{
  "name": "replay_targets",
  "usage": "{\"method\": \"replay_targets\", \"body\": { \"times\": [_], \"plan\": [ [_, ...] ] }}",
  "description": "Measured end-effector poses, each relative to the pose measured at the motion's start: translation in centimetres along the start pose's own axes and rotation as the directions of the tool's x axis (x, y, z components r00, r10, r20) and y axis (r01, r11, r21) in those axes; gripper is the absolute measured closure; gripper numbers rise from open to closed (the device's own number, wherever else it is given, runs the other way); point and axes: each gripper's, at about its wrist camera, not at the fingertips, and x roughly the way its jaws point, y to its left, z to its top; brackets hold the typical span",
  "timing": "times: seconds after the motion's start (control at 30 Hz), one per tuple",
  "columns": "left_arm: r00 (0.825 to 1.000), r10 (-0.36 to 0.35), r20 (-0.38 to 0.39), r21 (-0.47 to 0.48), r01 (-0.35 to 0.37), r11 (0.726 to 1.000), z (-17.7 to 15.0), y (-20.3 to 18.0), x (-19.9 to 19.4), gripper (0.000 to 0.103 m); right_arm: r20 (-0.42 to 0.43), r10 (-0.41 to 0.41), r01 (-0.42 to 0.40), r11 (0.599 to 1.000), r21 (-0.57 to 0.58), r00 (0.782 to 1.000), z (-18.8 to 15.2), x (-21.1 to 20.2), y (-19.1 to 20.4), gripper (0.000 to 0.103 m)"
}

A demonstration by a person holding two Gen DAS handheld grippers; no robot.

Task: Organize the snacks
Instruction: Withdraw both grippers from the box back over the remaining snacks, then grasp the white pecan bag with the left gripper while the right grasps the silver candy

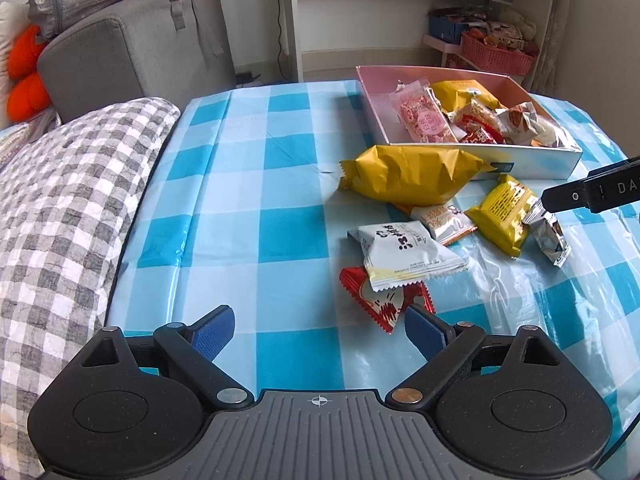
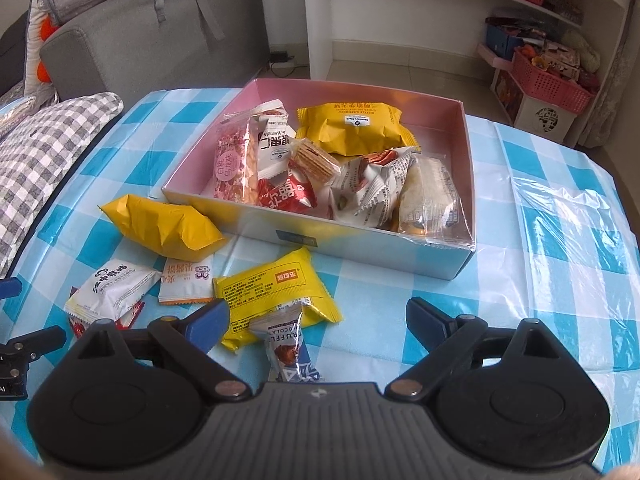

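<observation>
A pink-lined box (image 2: 466, 128) (image 1: 370, 100) on the blue checked tablecloth holds several snack packets. Loose snacks lie in front of it: a big yellow bag (image 1: 408, 176) (image 2: 160, 224), a small yellow packet (image 2: 276, 292) (image 1: 502, 212), a white packet (image 1: 404, 252) (image 2: 112, 288), a red packet (image 1: 380, 300), an orange-white packet (image 2: 186, 280) (image 1: 444, 220) and a silver truffle packet (image 2: 288, 348) (image 1: 548, 236). My right gripper (image 2: 318, 320) is open, low over the truffle packet, which lies between its fingers. My left gripper (image 1: 320, 330) is open and empty, just short of the red packet.
A grey checked cushion (image 1: 60, 208) lies at the table's left edge. A grey sofa (image 1: 132, 48) with a bag stands behind it. White shelves (image 2: 440, 0) and a red basket (image 2: 548, 80) stand at the back right. The right gripper's body (image 1: 592, 192) shows at the left wrist view's right edge.
</observation>
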Motion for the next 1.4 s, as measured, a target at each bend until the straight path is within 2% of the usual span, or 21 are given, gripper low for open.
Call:
{"method": "replay_targets", "body": {
  "times": [0.23,0.37,0.57,0.77,0.97,1.03,1.07,1.13,1.2,1.4],
  "plan": [
    [1.000,-0.012,-0.006,0.005,0.012,1.000,-0.4,0.3,0.3,0.009,-0.002,0.036,-0.036,0.999,-0.022,0.999,-0.5,-0.1,1.0,0.008],
    [1.000,-0.014,-0.014,0.011,0.014,1.000,-0.7,0.5,0.7,0.009,-0.011,0.031,-0.031,0.999,-0.039,0.999,-0.8,0.1,1.0,0.008],
    [0.999,-0.024,-0.034,0.020,0.024,0.999,-1.0,1.0,1.6,0.009,-0.051,0.025,-0.026,0.999,-0.021,0.998,-0.9,0.9,0.7,0.008],
    [0.998,-0.065,-0.002,0.042,0.065,0.997,-0.4,0.1,1.5,0.009,-0.110,0.000,-0.006,0.998,-0.058,0.994,-1.2,1.9,1.6,0.012],
    [0.995,-0.094,0.045,0.086,0.090,0.992,0.8,-1.8,1.1,0.009,-0.127,-0.019,0.007,0.996,-0.089,0.992,-1.4,2.1,1.6,0.036],
    [0.994,-0.102,0.042,0.077,0.099,0.992,1.5,-2.1,1.3,0.009,-0.132,-0.020,0.009,0.996,-0.087,0.991,-1.4,2.1,1.3,0.050],
    [0.994,-0.100,0.038,0.074,0.097,0.993,1.9,-2.3,1.4,0.010,-0.136,-0.019,0.007,0.996,-0.088,0.991,-1.4,2.1,1.1,0.052],
    [0.994,-0.099,0.035,0.057,0.097,0.994,2.8,-2.5,1.5,0.010,-0.134,-0.018,0.005,0.995,-0.096,0.991,-1.2,2.1,0.8,0.069],
    [0.993,-0.109,0.033,0.025,0.109,0.994,3.5,-2.5,1.7,0.011,-0.130,-0.013,0.000,0.995,-0.099,0.991,-1.1,2.0,0.5,0.080],
    [0.992,-0.125,0.003,-0.042,0.126,0.991,5.1,-2.6,2.5,0.014,-0.123,-0.019,0.004,0.992,-0.124,0.992,-1.1,1.7,0.4,0.084]
  ]
}}
